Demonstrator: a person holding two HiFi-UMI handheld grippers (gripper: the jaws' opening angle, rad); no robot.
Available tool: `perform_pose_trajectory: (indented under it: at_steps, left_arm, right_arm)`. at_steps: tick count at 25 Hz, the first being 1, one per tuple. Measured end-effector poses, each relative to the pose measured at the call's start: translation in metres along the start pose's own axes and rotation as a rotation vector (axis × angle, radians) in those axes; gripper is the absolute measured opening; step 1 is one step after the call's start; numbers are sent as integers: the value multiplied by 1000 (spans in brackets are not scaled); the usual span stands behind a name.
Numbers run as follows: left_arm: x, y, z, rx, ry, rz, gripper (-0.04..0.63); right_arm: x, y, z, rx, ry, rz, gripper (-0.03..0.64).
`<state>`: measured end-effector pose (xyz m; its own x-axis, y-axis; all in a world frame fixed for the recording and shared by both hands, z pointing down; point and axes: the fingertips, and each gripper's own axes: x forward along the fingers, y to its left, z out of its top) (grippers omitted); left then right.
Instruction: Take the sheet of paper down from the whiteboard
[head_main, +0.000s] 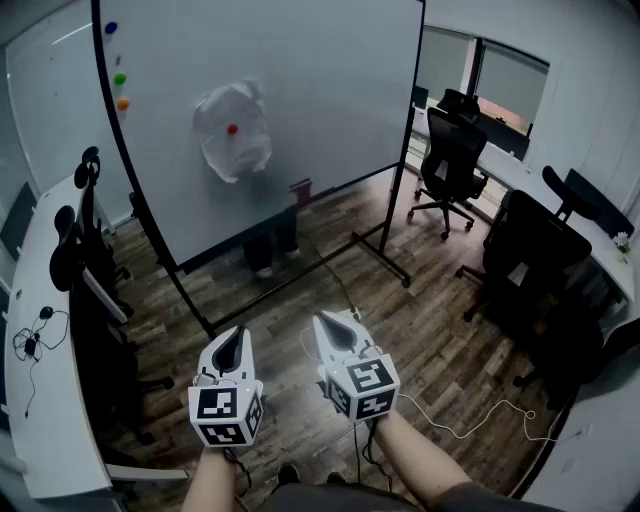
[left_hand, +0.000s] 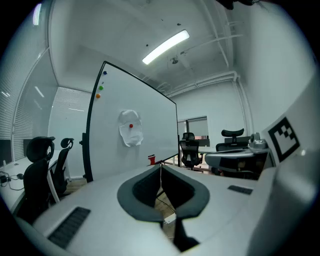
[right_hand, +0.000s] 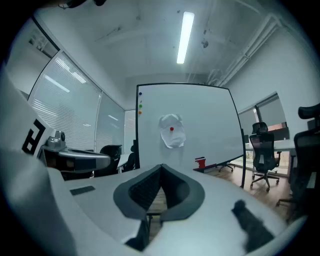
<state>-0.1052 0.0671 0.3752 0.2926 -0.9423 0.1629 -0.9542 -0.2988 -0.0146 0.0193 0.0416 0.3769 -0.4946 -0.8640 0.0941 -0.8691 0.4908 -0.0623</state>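
Note:
A crumpled white sheet of paper (head_main: 232, 130) hangs on the rolling whiteboard (head_main: 330, 90), pinned by a red magnet (head_main: 232, 129). The left gripper view shows the paper (left_hand: 131, 128) far ahead, and so does the right gripper view, with the paper (right_hand: 172, 131) in the distance. My left gripper (head_main: 240, 334) and right gripper (head_main: 322, 322) are held side by side well short of the board, pointing toward it. Both have their jaws shut with nothing between them.
Blue, green and orange magnets (head_main: 119, 78) sit at the board's top left. A red eraser (head_main: 300, 190) rests on the board's tray. A person's legs (head_main: 272, 245) show behind the board. Black office chairs (head_main: 448, 160) and desks (head_main: 45, 330) line both sides. A white cable (head_main: 470, 425) lies on the wood floor.

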Motion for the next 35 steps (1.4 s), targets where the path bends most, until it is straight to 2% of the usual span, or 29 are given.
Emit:
perform_pose_trajectory:
  at_steps: [15, 22, 25, 28, 35]
  left_arm:
    - [-3, -9, -4, -16, -1, 23, 17]
    - [-8, -24, -7, -55, -38, 52, 17]
    - [-8, -30, -12, -57, -29, 57, 18]
    - [-3, -26, -16, -51, -13, 62, 18]
    - [42, 4, -8, -45, -35, 64, 18]
  right_arm:
    - [-5, 1, -10, -17, 0, 55, 21]
    - [-25, -24, -23, -3, -16, 55, 23]
    - [-25, -37, -29, 18, -7, 42, 24]
    - [-16, -40, -36, 45, 14, 55, 25]
    - [27, -54, -40, 42, 17, 53, 25]
